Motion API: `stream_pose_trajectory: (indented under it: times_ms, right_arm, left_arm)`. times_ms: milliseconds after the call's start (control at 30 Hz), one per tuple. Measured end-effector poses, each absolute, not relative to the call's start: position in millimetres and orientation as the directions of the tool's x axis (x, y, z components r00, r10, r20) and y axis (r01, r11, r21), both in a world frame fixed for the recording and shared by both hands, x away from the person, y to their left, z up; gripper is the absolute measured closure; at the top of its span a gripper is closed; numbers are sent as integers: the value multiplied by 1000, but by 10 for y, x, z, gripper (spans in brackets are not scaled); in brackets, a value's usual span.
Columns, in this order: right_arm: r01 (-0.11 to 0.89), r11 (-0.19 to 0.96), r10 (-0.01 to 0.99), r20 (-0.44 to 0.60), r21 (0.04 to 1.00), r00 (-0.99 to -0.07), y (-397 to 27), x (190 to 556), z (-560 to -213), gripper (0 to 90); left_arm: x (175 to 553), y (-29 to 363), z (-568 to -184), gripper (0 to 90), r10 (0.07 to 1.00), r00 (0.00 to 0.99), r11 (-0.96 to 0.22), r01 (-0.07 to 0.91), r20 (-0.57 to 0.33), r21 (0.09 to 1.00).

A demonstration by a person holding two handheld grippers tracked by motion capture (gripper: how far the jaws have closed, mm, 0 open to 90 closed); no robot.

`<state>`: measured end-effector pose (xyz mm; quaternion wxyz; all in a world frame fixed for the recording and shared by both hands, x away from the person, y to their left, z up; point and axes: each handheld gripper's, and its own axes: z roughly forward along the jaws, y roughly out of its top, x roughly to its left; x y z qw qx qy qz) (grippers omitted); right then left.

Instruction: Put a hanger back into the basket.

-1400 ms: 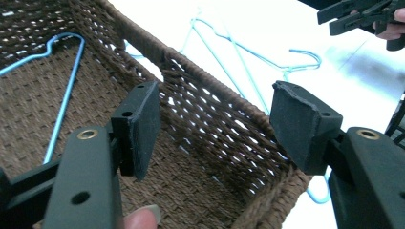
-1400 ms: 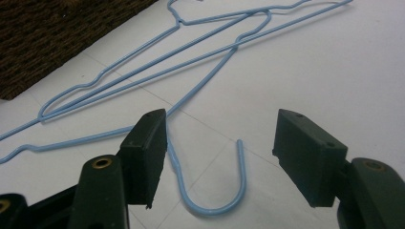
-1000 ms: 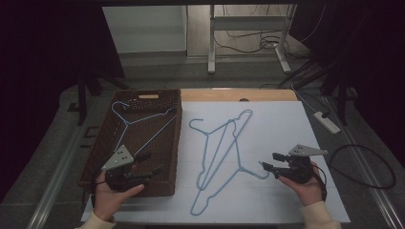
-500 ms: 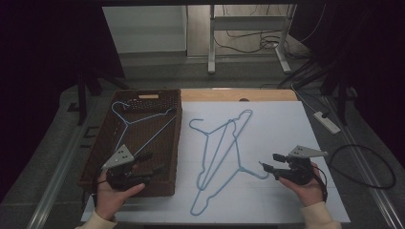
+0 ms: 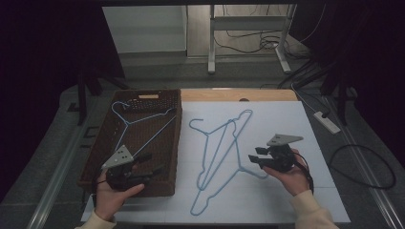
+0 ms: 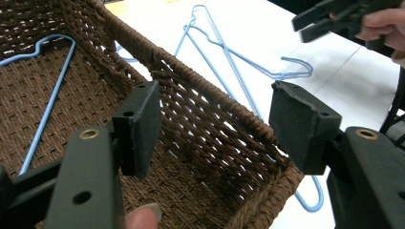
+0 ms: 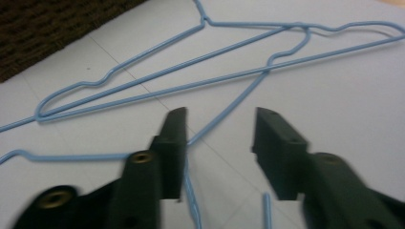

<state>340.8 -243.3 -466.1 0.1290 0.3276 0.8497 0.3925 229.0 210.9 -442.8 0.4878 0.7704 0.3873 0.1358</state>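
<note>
Two blue hangers (image 5: 224, 157) lie crossed on the white table (image 5: 296, 119); a third hanger (image 5: 138, 121) rests in the one basket (image 5: 174, 143). The right gripper (image 5: 253, 158), jaws just closing, stands spread above them, pinching nothing. The left gripper (image 5: 152, 162) is spread over the basket.

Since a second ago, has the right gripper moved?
Yes. The right gripper has slid left along the white table, closer to the blue hangers; its jaws have just been closing, gripping nothing yet.
</note>
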Motion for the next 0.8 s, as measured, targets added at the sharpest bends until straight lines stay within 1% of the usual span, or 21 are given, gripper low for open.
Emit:
stream_pose_trajectory:
  times_ms: [133, 233, 333, 533, 800]
  right_arm:
    - [512, 526, 651, 66, 679, -756, -2158, 3655, -4681, 800]
    - [511, 571, 632, 52, 643, -773, -1988, 3784, -4702, 867]
    - [503, 605, 607, 53, 617, -793, -1818, 3911, -4740, 896]
    - [503, 664, 588, 29, 553, -808, -1527, 4119, -4905, 898]
    - [513, 686, 596, 5, 516, -803, -1412, 4260, -5061, 898]
  left_arm:
    - [2289, 2101, -4439, 362, 727, 665, -229, 466, -168, 855]
    - [2291, 2112, -4438, 363, 728, 665, -228, 466, -169, 855]
    - [2296, 2116, -4448, 363, 728, 665, -229, 468, -169, 853]
    - [2289, 2107, -4447, 363, 725, 668, -233, 465, -166, 854]
    - [2297, 2103, -4470, 364, 725, 667, -238, 473, -168, 848]
